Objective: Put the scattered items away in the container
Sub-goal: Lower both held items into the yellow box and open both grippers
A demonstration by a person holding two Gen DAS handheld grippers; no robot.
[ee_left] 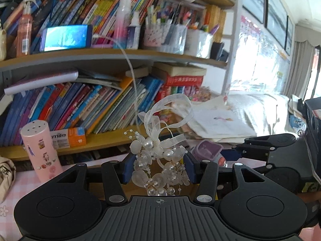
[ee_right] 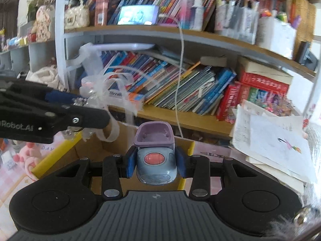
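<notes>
My left gripper (ee_left: pixel 158 168) is shut on a white pearl-and-ribbon hair ornament (ee_left: pixel 158 160), held in the air; its ribbon loops rise above the fingers. My right gripper (ee_right: pixel 156 163) is shut on a grey-blue toy car (ee_right: pixel 155 160) with a purple open back and a pink button. The car hangs over an open cardboard box (ee_right: pixel 60 154) with yellow rims. In the right wrist view the left gripper (ee_right: pixel 90 110) comes in from the left, the ornament (ee_right: pixel 100 92) in it above the box. In the left wrist view the right gripper (ee_left: pixel 232 152) shows at right with the car (ee_left: pixel 208 150).
A bookshelf (ee_left: pixel 100 56) packed with books, bottles and pen holders fills the background. A pink cylinder canister (ee_left: pixel 41 152) stands on the pink checked tablecloth (ee_left: pixel 12 198). A stack of papers (ee_right: pixel 276 146) lies at right. A white cable (ee_right: pixel 180 70) hangs from the shelf.
</notes>
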